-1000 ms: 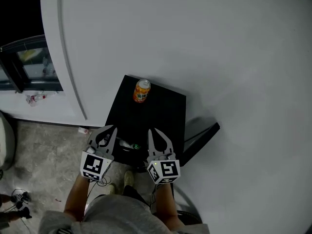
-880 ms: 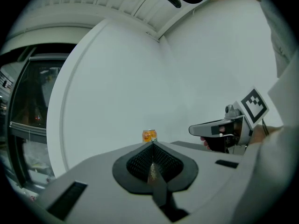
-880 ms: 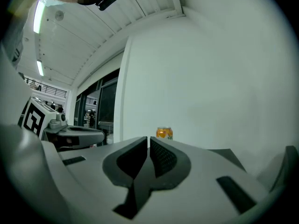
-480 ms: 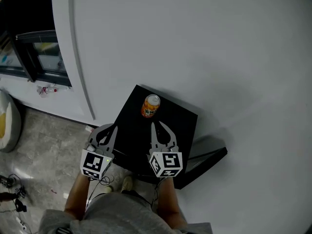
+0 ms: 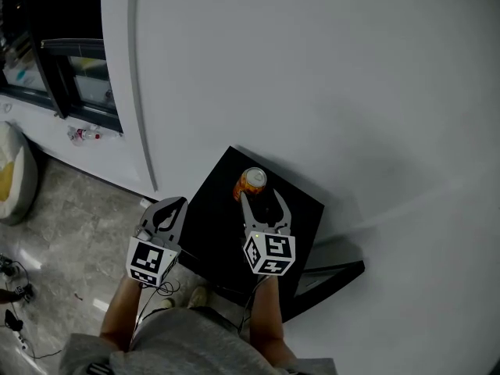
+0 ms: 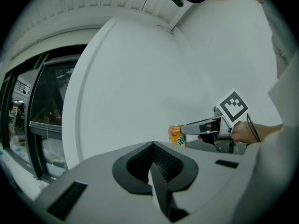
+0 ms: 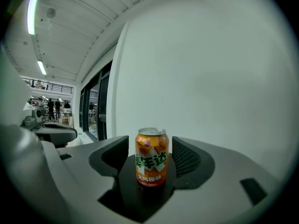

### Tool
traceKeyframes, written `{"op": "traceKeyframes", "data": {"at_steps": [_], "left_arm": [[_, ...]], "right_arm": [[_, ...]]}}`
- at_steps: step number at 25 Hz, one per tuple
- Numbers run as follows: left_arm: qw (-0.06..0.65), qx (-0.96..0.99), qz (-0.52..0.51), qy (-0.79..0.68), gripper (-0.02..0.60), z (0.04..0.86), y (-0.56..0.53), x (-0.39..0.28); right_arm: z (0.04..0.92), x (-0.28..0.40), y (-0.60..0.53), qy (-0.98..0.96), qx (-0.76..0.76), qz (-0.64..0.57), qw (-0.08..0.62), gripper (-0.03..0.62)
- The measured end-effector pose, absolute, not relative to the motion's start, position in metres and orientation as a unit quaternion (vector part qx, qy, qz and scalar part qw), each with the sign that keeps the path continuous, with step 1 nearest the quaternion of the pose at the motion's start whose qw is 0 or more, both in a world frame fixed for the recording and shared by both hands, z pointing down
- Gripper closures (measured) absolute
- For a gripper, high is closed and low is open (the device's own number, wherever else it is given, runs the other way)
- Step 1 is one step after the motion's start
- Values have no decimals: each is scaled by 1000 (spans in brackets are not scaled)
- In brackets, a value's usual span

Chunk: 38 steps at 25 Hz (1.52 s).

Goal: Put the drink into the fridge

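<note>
The drink, an orange can with green characters on a white band, stands upright on the black table. It is near the table's far edge and close to the white wall.

The right gripper reaches across the table top with its tips at the can. In the right gripper view the can stands in the gap between the 2 jaws, with a strip of free space on each side, so neither pad presses on it. Those jaws have just been opening and now stand wide apart. The marker cube sits at the back of this gripper.

The left gripper is just beside the table's left edge, over the grey stone floor and apart from the can. Its 2 jaws are closed together with nothing between them. The left gripper view also catches the can and the right gripper off to its right.

A dark-framed window stands beyond the left end of the wall.
</note>
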<state>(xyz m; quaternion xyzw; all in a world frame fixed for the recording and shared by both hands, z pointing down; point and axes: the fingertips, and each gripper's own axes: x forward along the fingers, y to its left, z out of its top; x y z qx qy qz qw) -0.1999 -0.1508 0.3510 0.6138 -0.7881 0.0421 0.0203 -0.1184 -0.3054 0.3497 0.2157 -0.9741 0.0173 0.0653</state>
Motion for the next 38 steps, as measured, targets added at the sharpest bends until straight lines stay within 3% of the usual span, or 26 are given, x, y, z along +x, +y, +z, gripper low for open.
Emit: {"op": "traceKeyframes", "data": {"at_steps": [10,38], "left_arm": [[26,596,42,-801,577,374,-159,-210],[29,592,37,-805,577,371,-145,-216]], "right_arm": [[379,-139,-326,-980,174,36,91,257],[377,-145,-331,-978,188,16,88,260]]}}
